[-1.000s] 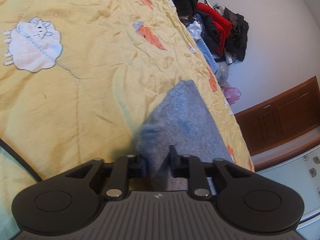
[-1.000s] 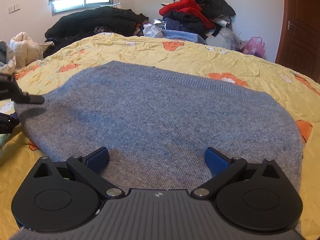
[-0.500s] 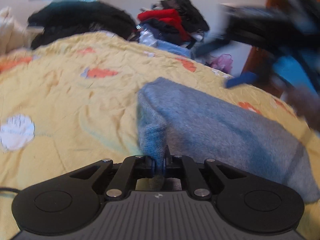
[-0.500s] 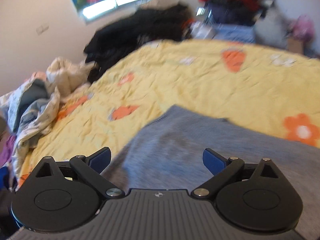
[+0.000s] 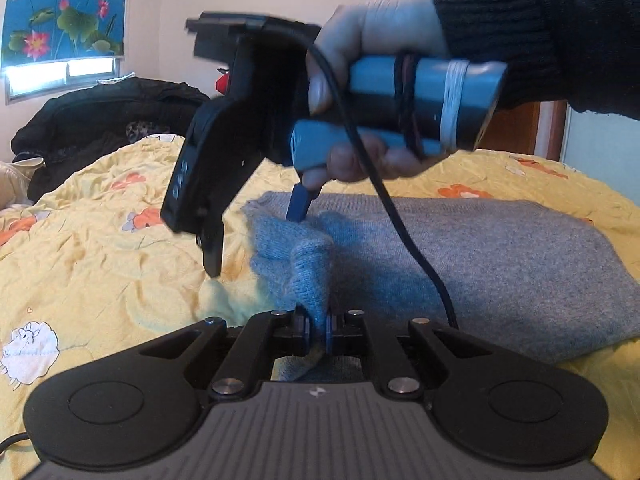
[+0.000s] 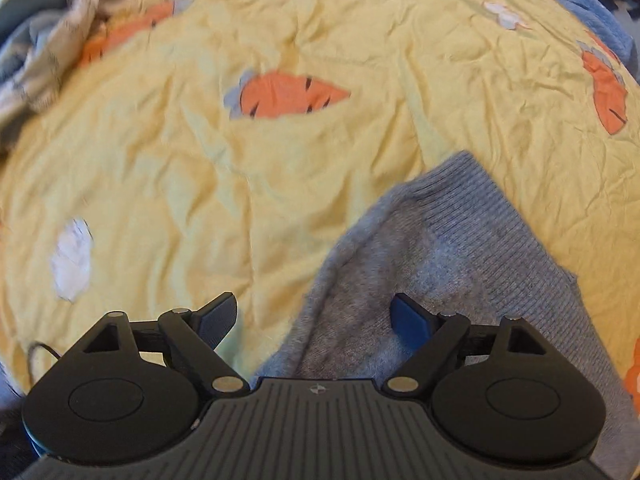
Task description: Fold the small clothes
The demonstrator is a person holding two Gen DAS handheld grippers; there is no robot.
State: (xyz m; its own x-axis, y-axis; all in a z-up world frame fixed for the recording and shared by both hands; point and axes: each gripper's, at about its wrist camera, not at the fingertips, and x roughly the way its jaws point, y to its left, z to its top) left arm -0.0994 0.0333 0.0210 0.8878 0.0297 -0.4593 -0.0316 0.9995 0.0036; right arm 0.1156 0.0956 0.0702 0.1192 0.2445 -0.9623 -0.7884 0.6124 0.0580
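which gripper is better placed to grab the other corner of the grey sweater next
Right. The right gripper is open and points down over the sweater's ribbed corner, its jaws just closing with the edge between them. The left gripper is already shut on a pinch of the sweater.

The grey knitted wool sweater [image 5: 500, 264] lies spread on the yellow quilt with orange carrot prints [image 5: 100, 248], with most of its body flat and smooth toward the right side in the left wrist view. Its near left corner is lifted from the quilt and gathered into a narrow upright fold, so the fabric there makes a small peak with soft wrinkles around it. In the right wrist view the same sweater [image 6: 460, 240] shows a ribbed hem along its edge, and one corner lies on the quilt [image 6: 240, 180] with the edge slightly rolled up.
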